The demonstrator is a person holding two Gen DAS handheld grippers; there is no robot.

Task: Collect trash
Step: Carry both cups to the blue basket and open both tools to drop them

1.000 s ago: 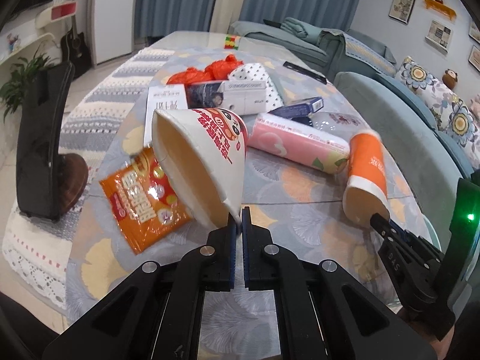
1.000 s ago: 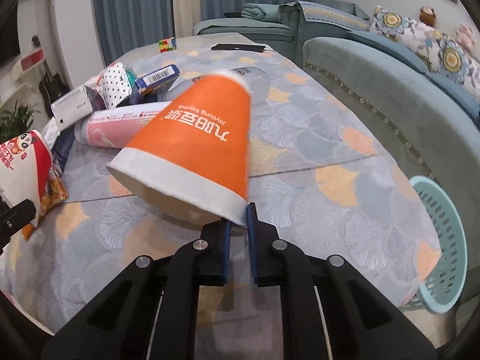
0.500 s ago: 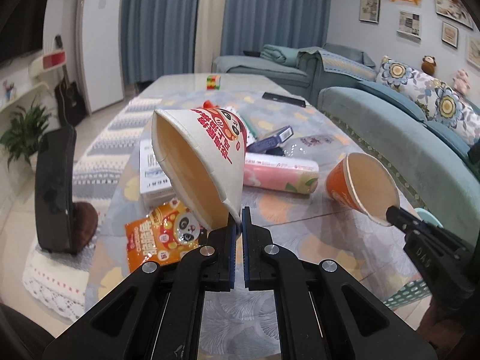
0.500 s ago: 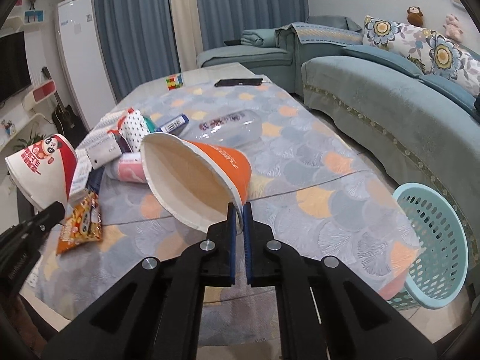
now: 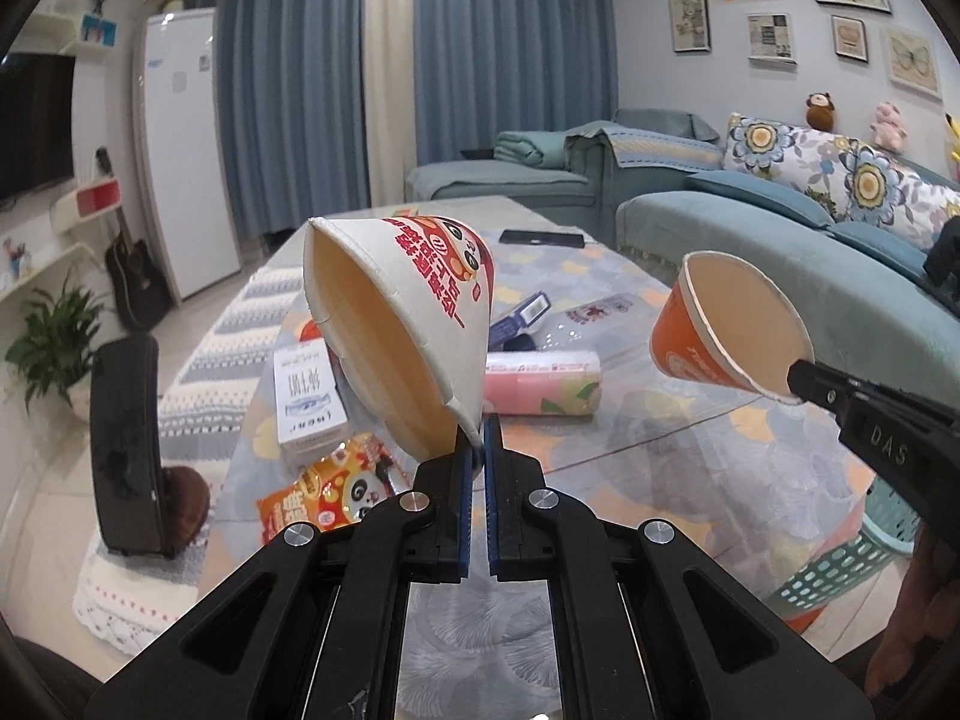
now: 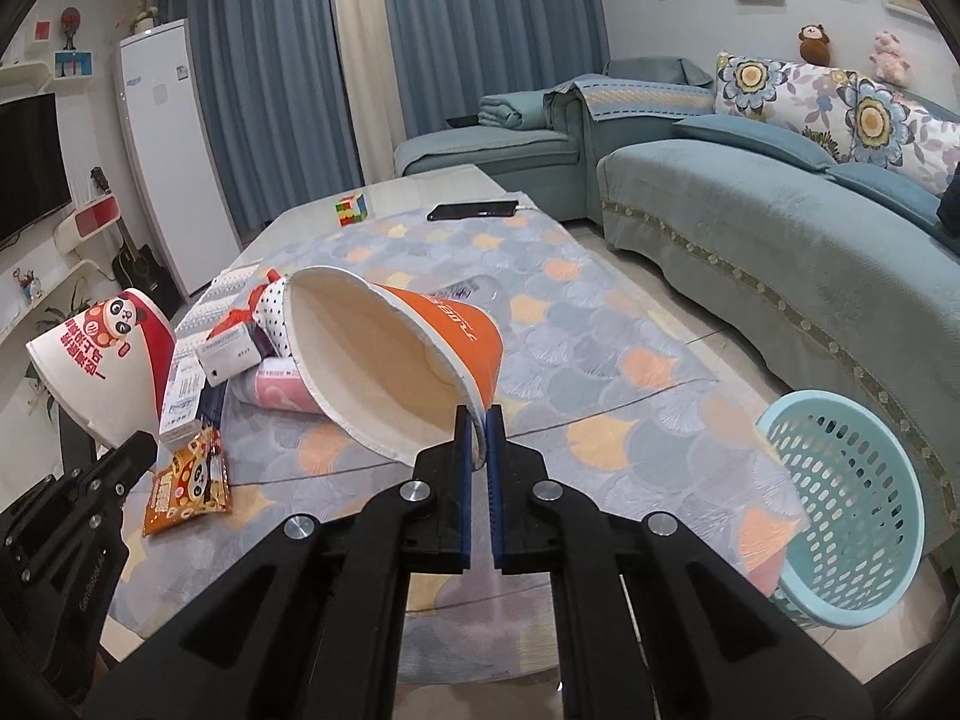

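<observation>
While the left tongs (image 5: pixel 478 450) pinch the rim of an empty white cup (image 5: pixel 402 324) above the table (image 6: pixel 600 360), the right tongs (image 6: pixel 478 435) grip an empty orange cup (image 6: pixel 390 360); the blue basket (image 6: pixel 852 504) beside the table looks empty too.

Curtains: blue drapes (image 5: pixel 480 60) hanging straight ahead of the fingers, a pale strip between them.
Sofa: teal sectional (image 6: pixel 780 228) running along right of the fingers, carrying floral cushions (image 6: pixel 840 102).
Wall: framed pictures (image 5: pixel 771 39) hanging upper right.
Left of fingers: white tall cabinet (image 5: pixel 180 150), possibly a fridge, standing beside a guitar (image 5: pixel 135 276).
</observation>
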